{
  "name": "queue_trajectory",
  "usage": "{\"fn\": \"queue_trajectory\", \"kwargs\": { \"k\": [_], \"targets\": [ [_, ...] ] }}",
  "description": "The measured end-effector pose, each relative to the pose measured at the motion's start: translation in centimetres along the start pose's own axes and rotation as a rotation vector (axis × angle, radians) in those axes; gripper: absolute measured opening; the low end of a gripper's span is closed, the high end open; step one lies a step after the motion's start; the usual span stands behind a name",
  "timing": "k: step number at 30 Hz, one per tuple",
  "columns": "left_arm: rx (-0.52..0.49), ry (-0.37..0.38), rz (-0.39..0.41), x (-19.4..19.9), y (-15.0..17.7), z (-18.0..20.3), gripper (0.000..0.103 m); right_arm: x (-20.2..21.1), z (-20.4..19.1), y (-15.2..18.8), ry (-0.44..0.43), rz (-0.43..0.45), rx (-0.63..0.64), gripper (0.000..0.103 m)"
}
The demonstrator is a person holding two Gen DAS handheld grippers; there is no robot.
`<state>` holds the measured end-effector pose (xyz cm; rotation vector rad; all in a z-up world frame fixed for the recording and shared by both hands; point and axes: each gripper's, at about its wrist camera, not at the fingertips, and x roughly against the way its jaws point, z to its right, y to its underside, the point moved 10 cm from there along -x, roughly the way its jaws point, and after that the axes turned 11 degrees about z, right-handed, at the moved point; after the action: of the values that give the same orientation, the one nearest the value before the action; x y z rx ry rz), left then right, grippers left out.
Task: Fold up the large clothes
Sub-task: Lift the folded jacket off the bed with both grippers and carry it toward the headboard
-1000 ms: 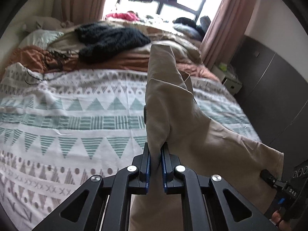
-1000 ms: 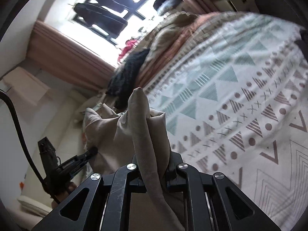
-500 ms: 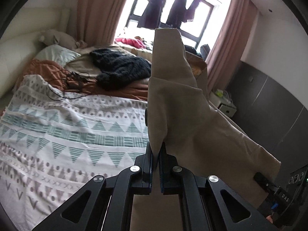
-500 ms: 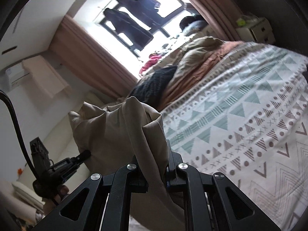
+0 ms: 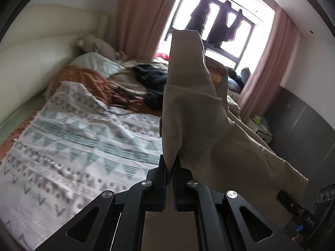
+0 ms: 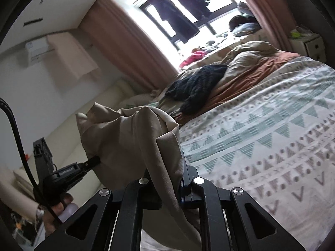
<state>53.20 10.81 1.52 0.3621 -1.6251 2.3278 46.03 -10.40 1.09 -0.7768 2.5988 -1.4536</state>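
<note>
At frame bottom, left gripper (image 5: pixel 170 167): jaws nearly shut, pinching a fold of the beige garment (image 5: pixel 194 113).
Right gripper (image 6: pixel 167 179): jaws clamped on a thicker bunch of the same beige garment (image 6: pixel 134 138); it also shows at lower right of the left view (image 5: pixel 293 205).
Garment: held up in the air between both grippers, rising through the centre of the left view and draping toward its lower right; its top corner crosses the window (image 5: pixel 219 21).
Open room: patterned blanket (image 5: pixel 73 146) spreads bare across the left half of the left view and the right half of the right view.
Bed clutter: black knit garment (image 6: pixel 196 83) lies further back on an orange sheet (image 6: pixel 240 85), well apart from the grippers.
Room: pink curtains (image 5: pixel 136 16) frame the window; dark clothes (image 6: pixel 175 14) hang there; white nightstand (image 6: pixel 307 44) at upper right of the right view.
</note>
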Motion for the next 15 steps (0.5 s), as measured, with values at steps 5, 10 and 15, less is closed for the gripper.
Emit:
{"fn": "queue_trajectory", "kwargs": {
  "k": [5,10,15],
  "targets": [
    [0.006,-0.059,0.042,2.3,-2.0,-4.8,0.004,-2.7,-4.7,2.7,-0.032,-0.022,0.006,0.012],
    [0.024,-0.117,0.076,4.4,-3.9,-10.6,0.004,-5.6,-10.7,5.9,-0.097,-0.065,0.037,0.012],
    [0.036,-0.171,0.106,6.6,-5.5,-16.4,0.004,-7.9,-17.2,9.1,-0.169,-0.103,0.07,0.012]
  ]
}}
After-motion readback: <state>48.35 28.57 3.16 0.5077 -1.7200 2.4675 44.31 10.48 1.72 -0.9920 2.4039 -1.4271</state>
